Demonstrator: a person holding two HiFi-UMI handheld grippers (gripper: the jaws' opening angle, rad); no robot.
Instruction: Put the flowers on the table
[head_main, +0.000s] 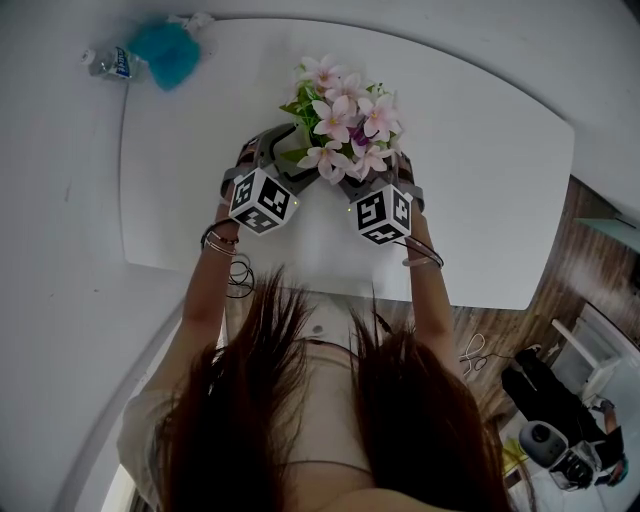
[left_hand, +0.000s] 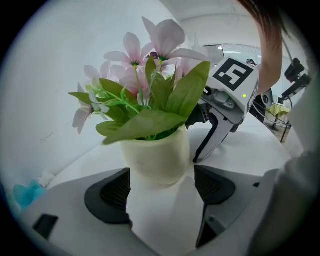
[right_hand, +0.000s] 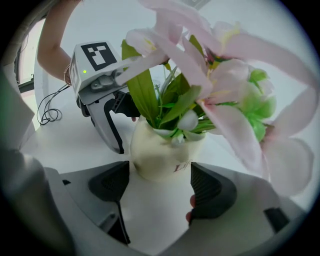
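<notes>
A cream pot (left_hand: 157, 157) of pink flowers (head_main: 345, 120) with green leaves stands on the white table (head_main: 480, 200). My left gripper (left_hand: 161, 192) is open, and the pot sits just at the tips of its wide jaws with a gap on each side. From the other side my right gripper (right_hand: 160, 187) is open too, with the same pot (right_hand: 162, 152) between its fingertips and nothing clamped. In the head view the left gripper (head_main: 272, 160) and the right gripper (head_main: 382, 180) flank the plant, their tips hidden under the blooms.
A water bottle with a fluffy blue thing (head_main: 150, 50) lies at the table's far left corner. A black cable (head_main: 240, 275) coils at the near edge. Wooden floor and equipment (head_main: 560, 420) lie to the right of the table.
</notes>
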